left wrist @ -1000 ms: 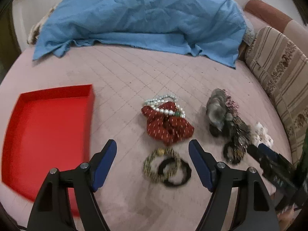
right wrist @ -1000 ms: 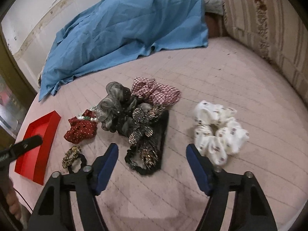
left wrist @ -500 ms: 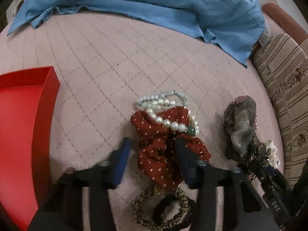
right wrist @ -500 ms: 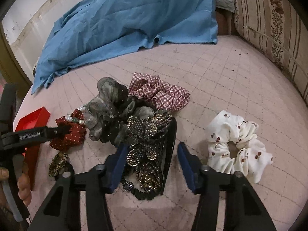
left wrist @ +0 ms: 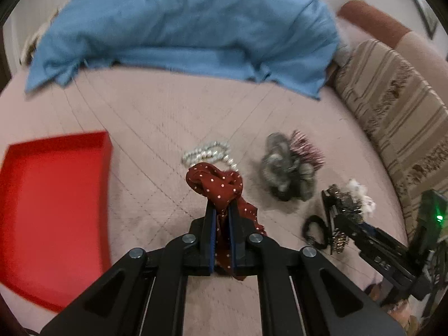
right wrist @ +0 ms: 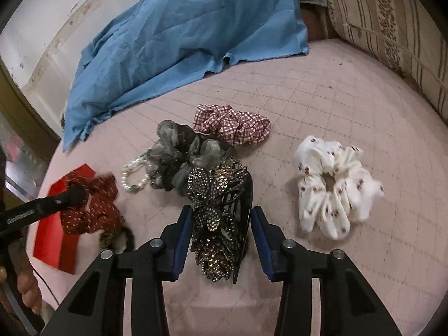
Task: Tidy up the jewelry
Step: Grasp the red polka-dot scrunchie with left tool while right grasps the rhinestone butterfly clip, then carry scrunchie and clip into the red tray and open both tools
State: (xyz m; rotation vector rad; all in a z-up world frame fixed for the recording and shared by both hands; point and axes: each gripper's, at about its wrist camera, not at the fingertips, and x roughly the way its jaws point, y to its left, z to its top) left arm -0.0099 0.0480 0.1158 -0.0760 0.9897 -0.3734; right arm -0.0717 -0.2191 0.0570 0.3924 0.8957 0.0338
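A pink quilted bed (right wrist: 322, 106) carries a blue cloth (right wrist: 182, 36). The left gripper (left wrist: 221, 210) clamps the red scrunchie (left wrist: 215, 180), lifted beside the red tray (left wrist: 50, 196). The right gripper (right wrist: 221, 232), closing, straddles the hair clip (right wrist: 215, 215), whose long axis runs along the fingers, away from the camera.

Bed (right wrist: 336, 89): pink quilted cover, diamond stitching. Blue cloth (right wrist: 190, 36): crumpled across the bed's far end. Striped cushion (right wrist: 392, 28): beige with floral bands, along the bed's right edge (a rust-brown bolster (left wrist: 372, 16) beyond it). Wall (right wrist: 36, 28): white, stained, behind the blue cloth. Lighting: dim, indoor.
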